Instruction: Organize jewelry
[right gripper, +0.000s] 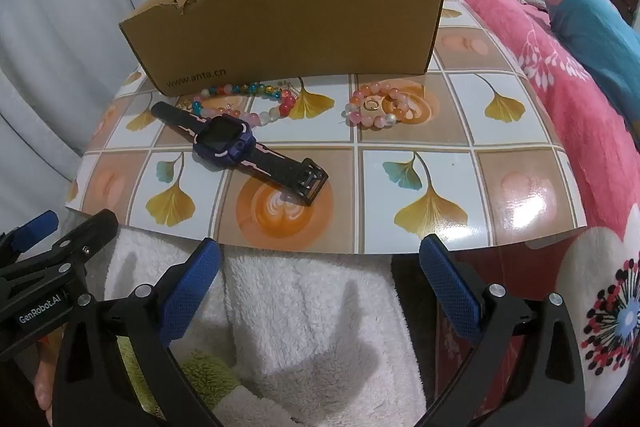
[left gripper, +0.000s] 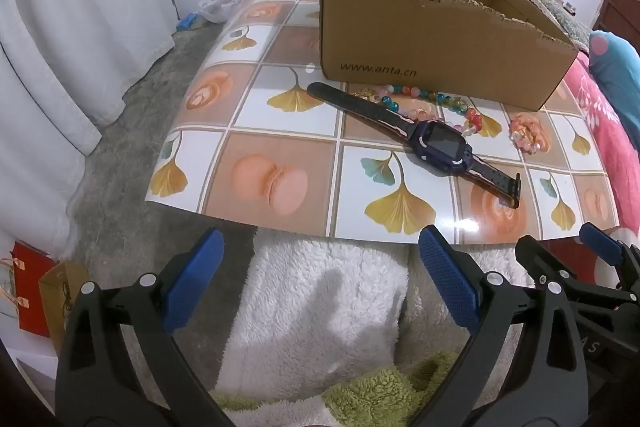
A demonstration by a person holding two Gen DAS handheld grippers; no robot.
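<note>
Open brown cardboard box [right gripper: 288, 27] with a torn front rim, upright at the back of the tiled worktop [right gripper: 432, 167]. Multicoloured bead bracelet [right gripper: 256, 99] just before it; dark purple smartwatch [right gripper: 224, 141] lying flat, strap extended, overlapping the bracelet; pink-and-white bead bracelet [right gripper: 380, 107] apart to the right, encircling a small gold ring [right gripper: 371, 104].

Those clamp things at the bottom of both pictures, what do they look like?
Each is a handheld two-finger tool. The left gripper and the right gripper both have curved black plastic arms with silver rivets and flat blue textured pads. The body seen in the right wrist view bears a white GenRobot.AI marking. No cables show.
</note>
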